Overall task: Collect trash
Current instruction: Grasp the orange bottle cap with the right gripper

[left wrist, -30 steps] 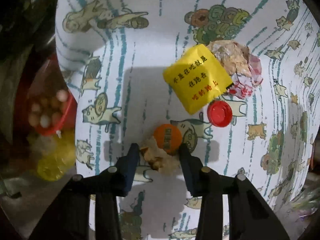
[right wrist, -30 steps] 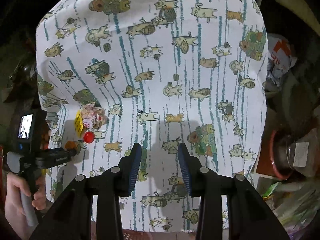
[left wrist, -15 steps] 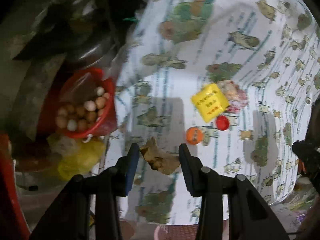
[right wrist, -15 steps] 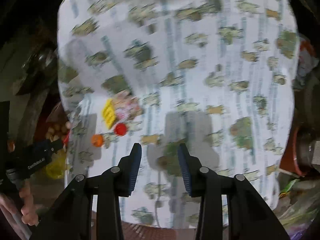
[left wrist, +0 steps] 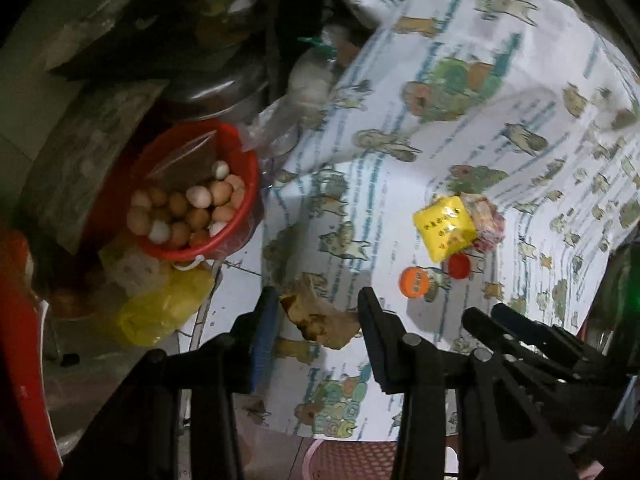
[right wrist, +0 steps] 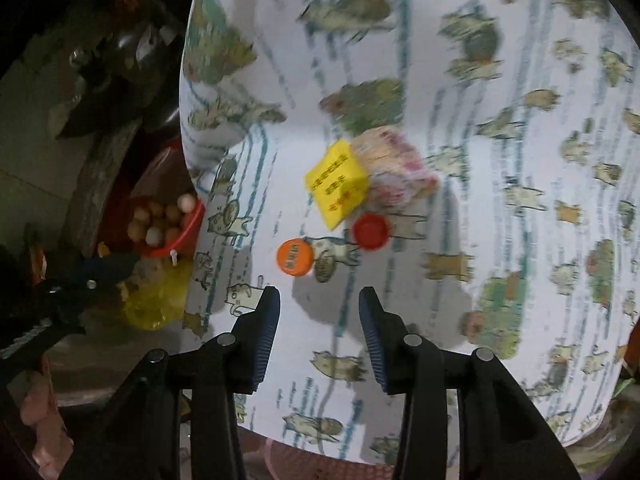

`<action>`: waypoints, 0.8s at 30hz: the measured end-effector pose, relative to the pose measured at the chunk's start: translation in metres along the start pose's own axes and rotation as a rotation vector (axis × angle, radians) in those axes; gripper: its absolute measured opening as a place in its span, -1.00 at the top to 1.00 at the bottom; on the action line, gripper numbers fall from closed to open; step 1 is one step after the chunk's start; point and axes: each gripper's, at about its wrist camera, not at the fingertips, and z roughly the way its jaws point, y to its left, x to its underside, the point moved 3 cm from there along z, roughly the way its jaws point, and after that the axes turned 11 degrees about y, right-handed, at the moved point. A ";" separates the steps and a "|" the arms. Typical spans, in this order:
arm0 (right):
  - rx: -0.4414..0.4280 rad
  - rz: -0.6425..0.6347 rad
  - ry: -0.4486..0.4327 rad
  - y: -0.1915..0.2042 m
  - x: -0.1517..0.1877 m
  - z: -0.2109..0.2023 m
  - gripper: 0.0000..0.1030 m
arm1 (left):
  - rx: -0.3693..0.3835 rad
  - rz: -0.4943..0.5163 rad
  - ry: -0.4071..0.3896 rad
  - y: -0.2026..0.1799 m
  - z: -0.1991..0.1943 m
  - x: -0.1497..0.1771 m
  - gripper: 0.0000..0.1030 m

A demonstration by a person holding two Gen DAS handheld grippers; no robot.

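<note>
My left gripper (left wrist: 316,312) is shut on a crumpled brown paper scrap (left wrist: 320,318) and holds it above the table's left edge. On the cat-print tablecloth (left wrist: 500,128) lie an orange bottle cap (left wrist: 414,283), a red bottle cap (left wrist: 458,265), a yellow packet (left wrist: 444,227) and a crumpled pink-and-white wrapper (left wrist: 486,220). My right gripper (right wrist: 319,316) is open and empty, just short of the orange cap (right wrist: 295,256), with the red cap (right wrist: 371,231), yellow packet (right wrist: 337,187) and wrapper (right wrist: 396,172) beyond. The right gripper also shows in the left wrist view (left wrist: 496,320).
A red bucket of eggs (left wrist: 192,204) stands off the table's left side, with a yellow plastic bag (left wrist: 160,308) beside it. Dark clutter and a metal pot (left wrist: 224,92) lie behind. A pinkish mesh basket rim (left wrist: 352,460) shows below the table's front edge.
My left gripper has lifted the brown scrap off the cloth and pulled back to the left. My right gripper has moved left, close to the two caps and the yellow packet.
</note>
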 end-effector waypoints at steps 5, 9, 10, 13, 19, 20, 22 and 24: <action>0.014 -0.010 0.018 0.015 -0.014 0.023 0.16 | 0.015 -0.037 0.020 0.009 0.004 -0.005 0.24; 0.081 -0.053 0.013 0.030 -0.027 0.042 0.16 | -0.010 -0.024 0.009 0.005 0.004 -0.006 0.24; 0.124 -0.056 0.009 0.032 -0.028 0.047 0.16 | -0.007 -0.031 0.009 0.006 0.004 -0.006 0.24; 0.134 -0.043 0.034 0.031 -0.031 0.063 0.16 | -0.024 -0.035 0.005 0.009 0.004 -0.009 0.24; 0.179 -0.100 0.008 0.043 -0.034 0.074 0.20 | -0.029 -0.016 -0.003 0.009 0.000 -0.009 0.24; 0.184 -0.093 -0.007 0.043 -0.033 0.074 0.37 | -0.032 -0.014 -0.004 0.008 -0.001 -0.008 0.24; 0.188 -0.071 -0.023 0.040 -0.030 0.071 0.39 | -0.044 0.008 0.000 0.004 0.001 -0.005 0.24; 0.155 -0.030 -0.045 0.031 -0.026 0.064 0.39 | -0.048 0.024 -0.003 0.000 0.000 -0.002 0.24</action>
